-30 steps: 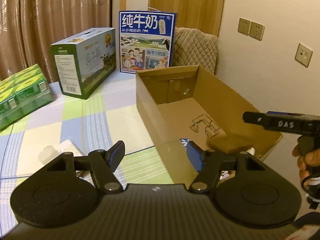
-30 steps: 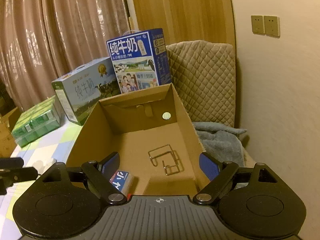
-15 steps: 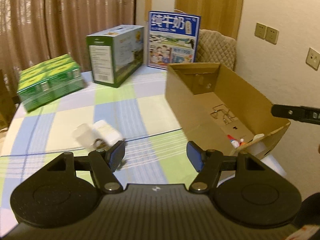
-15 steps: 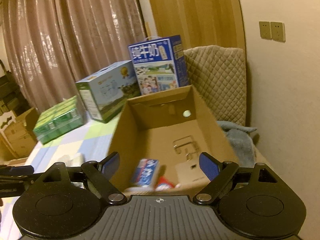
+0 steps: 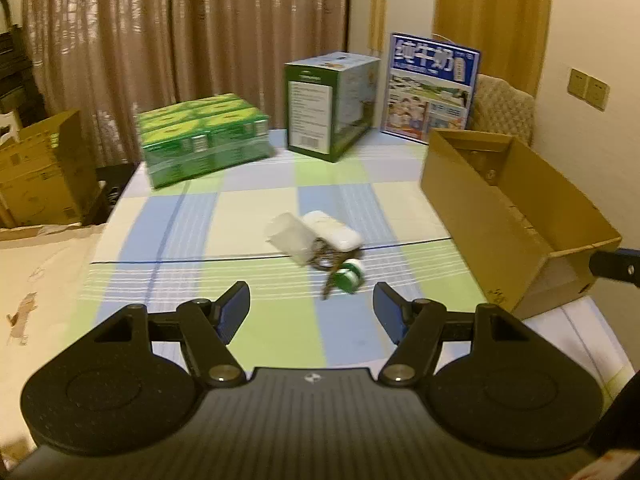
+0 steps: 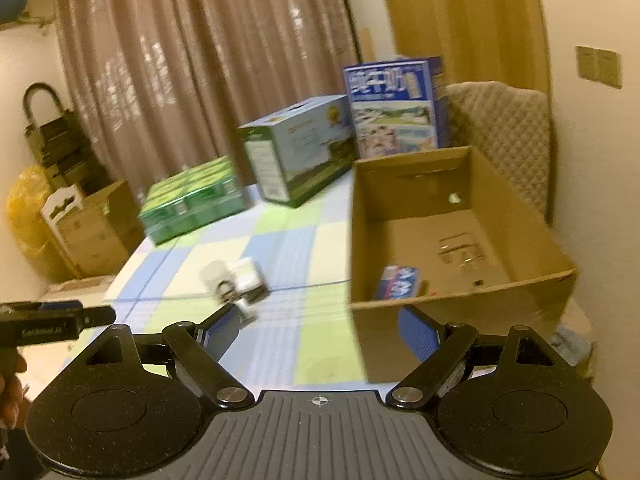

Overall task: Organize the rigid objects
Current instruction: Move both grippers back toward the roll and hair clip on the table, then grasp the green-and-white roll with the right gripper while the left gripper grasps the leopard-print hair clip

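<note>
Both tongs stand apart and empty: the left gripper (image 5: 312, 306) holds its jaws about half spread with nothing between them, and the right gripper (image 6: 320, 330) spreads wider, also bare. What remains to be sorted is a small cluster on the checked tablecloth (image 5: 192, 220): a white case (image 5: 332, 230), a clear cup (image 5: 290, 236) lying on its side, a dark tangle that is too blurred to name, and a green-capped bottle (image 5: 350, 274). From the left tongs the bottle lies at about one o'clock, near, and the case's long axis runs from ten to four o'clock. From the right tongs the same cluster sits at eleven o'clock, farther off. The left hand looks the nearer. The cardboard box (image 6: 460, 304), at two o'clock from the left tongs, already contains a blue carton (image 6: 396, 282).
</note>
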Tool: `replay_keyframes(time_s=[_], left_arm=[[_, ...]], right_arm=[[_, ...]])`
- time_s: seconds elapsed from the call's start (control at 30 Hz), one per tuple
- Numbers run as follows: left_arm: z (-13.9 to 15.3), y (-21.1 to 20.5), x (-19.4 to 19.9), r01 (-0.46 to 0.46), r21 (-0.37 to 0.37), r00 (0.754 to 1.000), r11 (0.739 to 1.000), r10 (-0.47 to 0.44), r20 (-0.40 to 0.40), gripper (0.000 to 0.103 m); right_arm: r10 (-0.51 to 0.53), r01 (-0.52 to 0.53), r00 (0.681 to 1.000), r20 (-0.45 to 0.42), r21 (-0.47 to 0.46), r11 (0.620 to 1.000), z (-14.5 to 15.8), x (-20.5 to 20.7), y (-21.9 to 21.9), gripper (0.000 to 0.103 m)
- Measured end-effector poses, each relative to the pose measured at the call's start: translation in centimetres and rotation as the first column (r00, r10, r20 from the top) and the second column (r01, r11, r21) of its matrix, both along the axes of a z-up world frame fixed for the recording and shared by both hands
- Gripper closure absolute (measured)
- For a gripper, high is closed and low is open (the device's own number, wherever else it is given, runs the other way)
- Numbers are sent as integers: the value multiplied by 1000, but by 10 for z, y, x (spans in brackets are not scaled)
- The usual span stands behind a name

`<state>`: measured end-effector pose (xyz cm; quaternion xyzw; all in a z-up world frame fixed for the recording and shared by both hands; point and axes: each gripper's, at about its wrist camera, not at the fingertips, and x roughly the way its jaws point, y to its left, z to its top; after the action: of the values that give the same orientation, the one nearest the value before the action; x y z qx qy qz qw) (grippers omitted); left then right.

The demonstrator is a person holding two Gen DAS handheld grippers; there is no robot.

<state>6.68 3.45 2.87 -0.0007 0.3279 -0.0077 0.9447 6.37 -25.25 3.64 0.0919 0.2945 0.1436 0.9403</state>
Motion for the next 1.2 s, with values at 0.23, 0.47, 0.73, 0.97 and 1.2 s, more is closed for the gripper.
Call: replay_keyframes(time_s=[0.23, 0.47, 0.73, 0.97, 1.2], left_arm=[[3, 26, -9, -37, 4, 999, 999, 37, 5, 39], [-5, 39, 0, -23, -4, 1000, 1000, 23, -15, 39], [-29, 48, 28, 9, -12, 998, 1000, -10, -55, 36], [-61, 60, 64, 17, -25, 997, 1000, -19, -79, 35], [-90, 59, 101, 56, 18, 997, 998, -55, -53, 35]], right_arm=[[72, -72, 997, -11, -15, 997, -9, -3, 34, 19], [120, -120, 993, -17, -43, 992, -21, 6, 58, 19], [179, -180, 984, -18, -76, 981, -47, 32, 89, 19], [245, -244, 970, -14, -131, 961, -74, 63, 115, 20], [277, -276, 961, -20, -175, 945, -112, 108, 131, 36]])
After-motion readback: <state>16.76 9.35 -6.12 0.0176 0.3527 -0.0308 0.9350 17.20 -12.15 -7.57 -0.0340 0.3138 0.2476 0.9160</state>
